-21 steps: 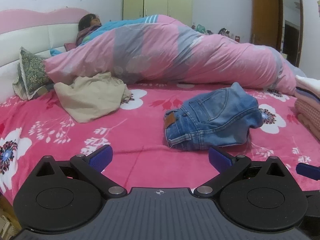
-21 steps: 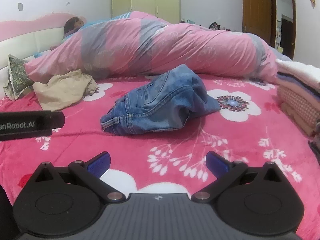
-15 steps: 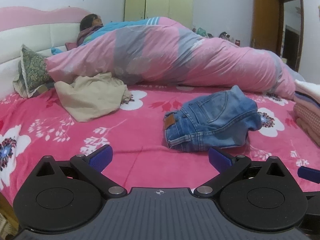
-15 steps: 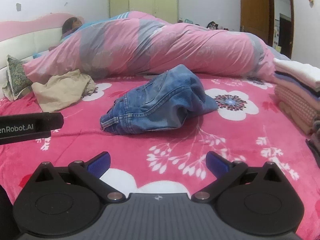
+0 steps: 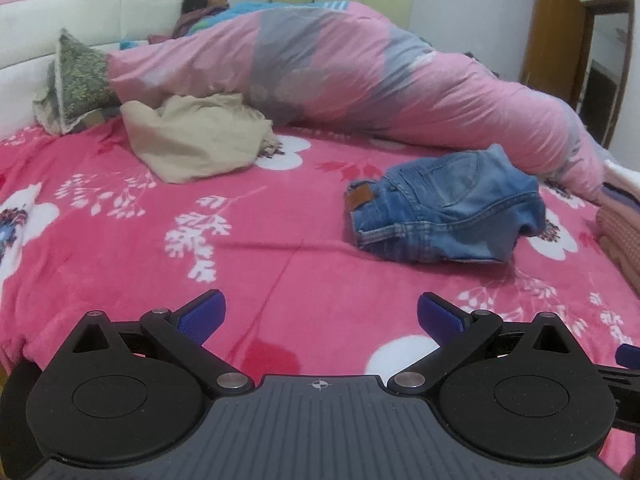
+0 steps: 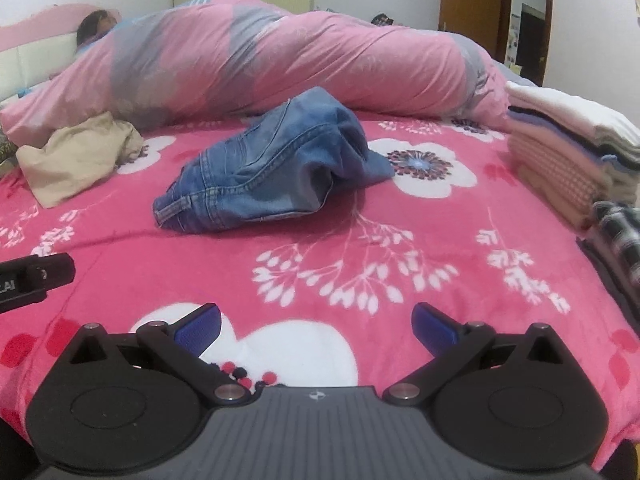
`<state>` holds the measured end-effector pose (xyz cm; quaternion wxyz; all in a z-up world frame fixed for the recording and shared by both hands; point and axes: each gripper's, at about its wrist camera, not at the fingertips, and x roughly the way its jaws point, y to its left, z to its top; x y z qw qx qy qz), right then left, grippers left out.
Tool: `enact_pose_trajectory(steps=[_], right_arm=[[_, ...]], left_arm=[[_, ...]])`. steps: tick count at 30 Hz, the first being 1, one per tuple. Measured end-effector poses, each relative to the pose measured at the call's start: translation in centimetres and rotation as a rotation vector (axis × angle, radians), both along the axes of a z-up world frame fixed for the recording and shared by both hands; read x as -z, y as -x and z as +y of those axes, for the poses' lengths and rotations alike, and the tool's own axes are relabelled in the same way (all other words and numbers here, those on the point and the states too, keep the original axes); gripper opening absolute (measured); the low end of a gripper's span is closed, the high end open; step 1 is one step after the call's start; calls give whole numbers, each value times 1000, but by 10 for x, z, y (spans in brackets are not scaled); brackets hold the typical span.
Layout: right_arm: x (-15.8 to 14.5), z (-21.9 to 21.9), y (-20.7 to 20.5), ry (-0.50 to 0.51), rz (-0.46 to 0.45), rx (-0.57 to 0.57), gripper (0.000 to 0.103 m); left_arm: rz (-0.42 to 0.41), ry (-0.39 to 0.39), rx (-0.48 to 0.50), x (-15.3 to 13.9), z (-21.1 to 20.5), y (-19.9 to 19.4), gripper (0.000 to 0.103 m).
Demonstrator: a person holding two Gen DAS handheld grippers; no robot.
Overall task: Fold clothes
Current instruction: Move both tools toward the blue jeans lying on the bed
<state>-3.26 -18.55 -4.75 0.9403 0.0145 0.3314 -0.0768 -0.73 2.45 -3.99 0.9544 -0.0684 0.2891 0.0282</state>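
On the pink flowered bedspread (image 5: 280, 288) a crumpled pair of blue jeans (image 5: 444, 216) lies in a heap, well ahead of both grippers and touched by neither. A tan patch (image 5: 358, 197) sits at the jeans' waistband; any writing on it is too small to read. At the left edge of the right wrist view a black bar (image 6: 36, 280), probably part of the other gripper, bears white letters, of which only "AI" can be made out. The left gripper (image 5: 320, 316) hangs over bare bedspread with its blue fingers (image 5: 200, 316) spread wide and nothing between them; the right gripper (image 6: 316, 322) is likewise wide apart and empty. A rumpled beige garment (image 5: 196, 140) lies farther back to the left, against a long pink and grey quilt (image 5: 340, 80) under which a person (image 5: 204, 0) lies by the headboard. A green patterned pillow (image 5: 76, 80) leans beside it. To the right stands a stack of folded clothes (image 6: 568, 148), white on top, with a checked piece (image 6: 620, 232) nearer.
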Motion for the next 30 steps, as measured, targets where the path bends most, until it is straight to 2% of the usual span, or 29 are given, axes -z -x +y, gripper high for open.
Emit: enact_pose_trajectory(steps=[4, 8, 10, 14, 18, 21, 27, 30], right_arm=[[2, 2, -1, -10, 15, 22, 103], [-7, 6, 4, 24, -15, 19, 103], [-12, 7, 6, 41, -36, 25, 103], [-20, 5, 5, 61, -63, 50, 103], [-18, -1, 4, 51, -48, 86, 103], [-17, -6, 5, 23, -54, 101, 103], [-16, -9, 2, 32, -61, 111, 103], [-14, -10, 0, 35, -53, 108, 103]], left_arm=[[13, -82, -37, -7, -4, 9, 103], [-23, -45, -70, -16, 10, 20, 103], [-31, -56, -85, -22, 9, 20, 103], [-53, -83, -66, -27, 9, 22, 103], [-68, -59, -26, -26, 5, 24, 103], [-78, -93, -24, -25, -1, 19, 103], [-71, -118, 17, -16, -4, 16, 103], [-77, -174, 10, -14, -10, 17, 103]])
